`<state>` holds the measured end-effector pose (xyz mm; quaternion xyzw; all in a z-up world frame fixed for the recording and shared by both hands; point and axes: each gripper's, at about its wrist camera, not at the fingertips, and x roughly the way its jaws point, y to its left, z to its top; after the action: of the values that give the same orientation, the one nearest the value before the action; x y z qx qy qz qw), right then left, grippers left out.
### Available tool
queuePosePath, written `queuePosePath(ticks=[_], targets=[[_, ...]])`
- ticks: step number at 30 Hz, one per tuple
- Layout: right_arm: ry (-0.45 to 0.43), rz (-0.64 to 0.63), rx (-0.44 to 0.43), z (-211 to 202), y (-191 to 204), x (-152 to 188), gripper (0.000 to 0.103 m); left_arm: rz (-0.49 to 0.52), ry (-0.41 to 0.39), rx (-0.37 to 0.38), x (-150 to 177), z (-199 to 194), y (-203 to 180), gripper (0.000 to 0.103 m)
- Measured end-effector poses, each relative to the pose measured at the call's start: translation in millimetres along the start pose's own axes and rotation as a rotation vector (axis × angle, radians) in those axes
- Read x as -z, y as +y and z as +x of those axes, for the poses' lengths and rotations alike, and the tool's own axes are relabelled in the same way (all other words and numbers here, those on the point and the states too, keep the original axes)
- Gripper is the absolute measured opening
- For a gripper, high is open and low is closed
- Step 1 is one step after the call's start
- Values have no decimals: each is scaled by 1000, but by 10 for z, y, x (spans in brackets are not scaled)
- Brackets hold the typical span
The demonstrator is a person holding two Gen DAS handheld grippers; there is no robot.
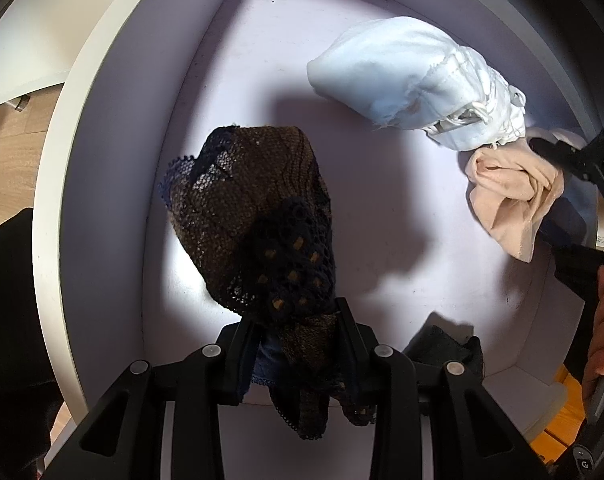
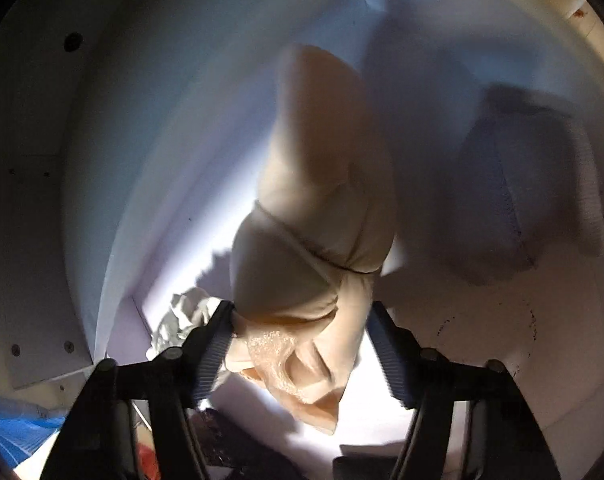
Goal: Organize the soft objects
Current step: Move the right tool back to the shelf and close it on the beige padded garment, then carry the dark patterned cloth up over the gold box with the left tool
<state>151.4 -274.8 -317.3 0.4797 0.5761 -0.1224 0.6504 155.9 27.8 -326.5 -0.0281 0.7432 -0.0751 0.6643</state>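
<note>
Inside the box (image 1: pixel 82 140), held the lace (image 1: pixel 254 200) clenched in the jaws of the left gripper (image 1: pixel 296 312), dangling over the box floor, and straddled the beige cloth (image 2: pixel 322 184) with the jaws of the right gripper (image 2: pixel 302 312), parted, one pad (image 2: pixel 212 344) touching the cloth, the other seemingly just clear of it. Judged the step as a pick of the beige cloth, lying beside the white cloth (image 1: pixel 414 76) near the right wall. Next, likely needed to close squarely on the bunched end, then lift gently so that no fold slipped out or dragged the white cloth along.
</note>
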Motion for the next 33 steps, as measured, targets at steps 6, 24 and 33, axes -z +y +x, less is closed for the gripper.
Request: queuePosePath(ticks=[6, 24, 33], targets=[[64, -53, 10, -71, -103, -23, 54, -5, -4, 6, 5, -40, 9, 33], [218, -267, 196, -98, -145, 265, 61, 51, -58, 136, 225, -566, -160, 30], [231, -269, 179, 16, -200, 381, 58, 131, -69, 78, 257, -701, -294, 28]])
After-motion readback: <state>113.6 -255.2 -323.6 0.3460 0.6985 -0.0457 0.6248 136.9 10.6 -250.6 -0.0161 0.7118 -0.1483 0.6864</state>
